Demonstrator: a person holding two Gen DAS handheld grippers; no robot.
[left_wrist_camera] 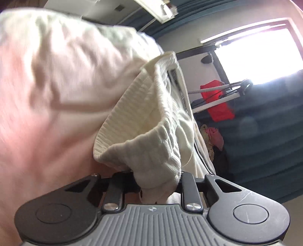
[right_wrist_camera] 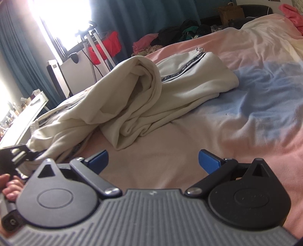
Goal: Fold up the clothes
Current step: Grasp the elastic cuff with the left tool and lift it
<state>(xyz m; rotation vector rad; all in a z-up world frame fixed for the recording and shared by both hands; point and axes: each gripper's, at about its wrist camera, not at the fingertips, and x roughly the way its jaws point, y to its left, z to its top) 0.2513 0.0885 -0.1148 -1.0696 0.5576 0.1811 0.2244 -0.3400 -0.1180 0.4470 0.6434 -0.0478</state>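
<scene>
1. Container: a brown cardboard box (right_wrist_camera: 232, 11) stands at the far edge of the bed, beyond the cream garment; its contents cannot be made out.
2. Task object: a cream-white knitted cotton jacket with a black-and-white printed zip tape (right_wrist_camera: 151, 90) lies crumpled on the pastel pink, blue and white bed cover (right_wrist_camera: 255, 106). One part is rolled into a loose tube; the flat part beyond it shows the zip tape running toward a small metal pull.
3. Right tongs (right_wrist_camera: 153, 160): the two blue-padded fingers stand wide apart with nothing between them, above bare bed cover. The jacket lies just beyond them, its nearest fold close to the left finger.
4. Left tongs (left_wrist_camera: 159, 186): clamped on a bunched end of the same jacket's ribbed cuff (left_wrist_camera: 132, 121), which rises from between the black fingers and fills the centre of the left wrist view.
5. Relative to the jacket in the right wrist view, the left tongs (right_wrist_camera: 18, 153) appear at its near left corner, with a person's fingers (right_wrist_camera: 10, 187) on the handle below.
</scene>
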